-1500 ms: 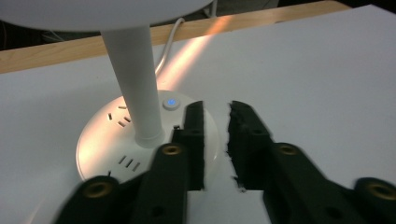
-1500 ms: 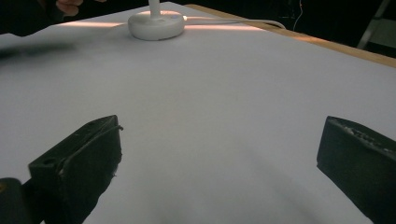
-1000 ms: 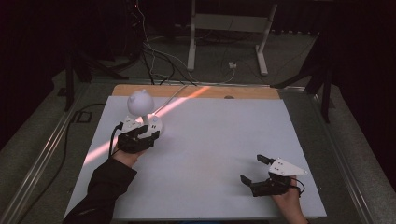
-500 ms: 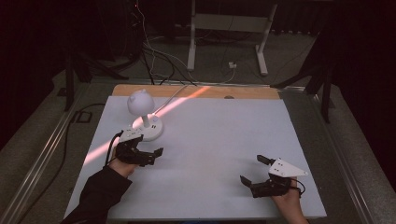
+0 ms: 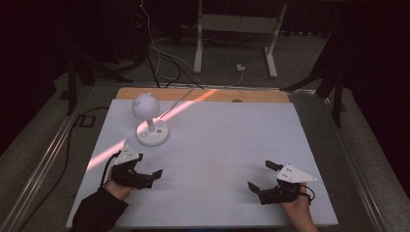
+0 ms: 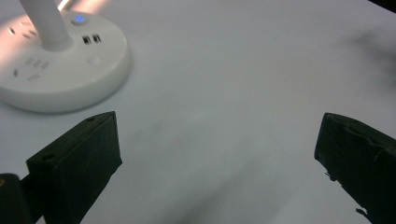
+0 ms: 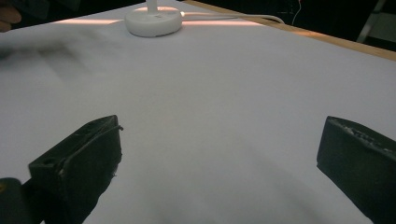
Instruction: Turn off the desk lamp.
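A small white lamp with a round globe head (image 5: pixel 145 105) stands on its disc base (image 5: pixel 153 132) at the back left of the white table (image 5: pixel 222 145). The base (image 6: pixel 60 70) carries sockets and a lit blue button. My left gripper (image 5: pixel 147 166) lies in front of the base, apart from it. Its jaws have just been opening and stand wide, with bare table between them (image 6: pixel 219 130). My right gripper (image 5: pixel 259 175) rests near the front right edge, open and holding nothing (image 7: pixel 219 135). From there the lamp base (image 7: pixel 153 21) lies far off.
The lamp's white cord (image 5: pixel 179 99) runs back over the wooden table edge (image 5: pixel 251 95) to a plug on the floor. A pinkish light streak (image 5: pixel 104 157) crosses the table's left part. A metal stand (image 5: pixel 232 29) and cables lie on the floor behind.
My left gripper has drawn back from the lamp base toward the front edge, and its jaws have spread wide. The right gripper has stayed put.
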`<action>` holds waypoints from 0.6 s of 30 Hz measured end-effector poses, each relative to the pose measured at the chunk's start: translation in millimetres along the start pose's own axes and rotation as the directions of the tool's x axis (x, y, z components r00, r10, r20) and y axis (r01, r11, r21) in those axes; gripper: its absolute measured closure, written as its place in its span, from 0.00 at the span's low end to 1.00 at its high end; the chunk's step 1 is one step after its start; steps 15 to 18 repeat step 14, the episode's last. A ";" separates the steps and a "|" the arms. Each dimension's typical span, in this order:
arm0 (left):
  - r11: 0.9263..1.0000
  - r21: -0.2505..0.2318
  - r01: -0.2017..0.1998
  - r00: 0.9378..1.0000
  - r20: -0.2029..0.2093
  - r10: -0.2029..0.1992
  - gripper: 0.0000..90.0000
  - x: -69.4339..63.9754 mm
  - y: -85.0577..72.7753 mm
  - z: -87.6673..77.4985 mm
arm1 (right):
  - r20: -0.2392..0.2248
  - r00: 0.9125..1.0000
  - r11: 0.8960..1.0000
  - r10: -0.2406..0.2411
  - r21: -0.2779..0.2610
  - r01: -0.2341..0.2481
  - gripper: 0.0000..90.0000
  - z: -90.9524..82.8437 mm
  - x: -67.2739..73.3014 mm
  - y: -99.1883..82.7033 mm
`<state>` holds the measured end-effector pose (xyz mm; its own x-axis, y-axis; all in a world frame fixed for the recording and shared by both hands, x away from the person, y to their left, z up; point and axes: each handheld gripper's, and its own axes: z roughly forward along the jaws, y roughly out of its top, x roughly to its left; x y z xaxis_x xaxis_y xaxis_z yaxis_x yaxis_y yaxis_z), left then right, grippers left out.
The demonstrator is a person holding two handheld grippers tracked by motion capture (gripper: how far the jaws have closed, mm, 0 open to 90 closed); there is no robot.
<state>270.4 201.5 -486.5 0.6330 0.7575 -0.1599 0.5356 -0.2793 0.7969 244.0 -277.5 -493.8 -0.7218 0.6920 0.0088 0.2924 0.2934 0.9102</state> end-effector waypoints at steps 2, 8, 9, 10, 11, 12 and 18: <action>1.000 0.005 -0.002 1.000 0.011 0.002 0.01 -0.5 -5.3 -2.1 | 0.000 1.000 1.000 0.001 0.001 -0.001 0.00 0.3 0.0 0.2; 1.000 0.010 -0.012 1.000 0.028 0.011 0.01 -3.1 -19.0 -7.4 | 0.000 1.000 1.000 0.003 0.003 -0.003 0.00 0.8 -0.1 -0.2; 1.000 0.012 -0.019 0.999 0.028 0.019 0.01 -3.3 -21.0 -7.6 | -0.001 1.000 1.000 0.002 0.005 -0.002 0.00 1.0 -0.2 -0.5; 1.000 0.011 -0.025 0.999 0.030 0.024 0.01 -3.1 -22.7 -7.5 | 0.000 1.000 1.000 0.002 0.009 -0.002 0.00 0.9 0.4 -0.5; 1.000 0.007 -0.022 0.999 0.032 0.022 0.01 -3.1 -24.1 -7.3 | -0.001 1.000 1.000 -0.001 0.008 0.001 0.00 0.7 0.8 -0.4; 1.000 0.008 -0.023 0.999 0.035 0.023 0.01 -2.6 -24.8 -6.9 | -0.001 1.000 1.000 -0.002 0.006 0.002 0.00 0.4 0.9 -0.1; 1.000 0.002 -0.030 0.999 0.032 0.029 0.01 -3.0 -25.3 -5.4 | -0.002 1.000 1.000 -0.001 0.004 0.001 0.00 0.2 0.7 0.1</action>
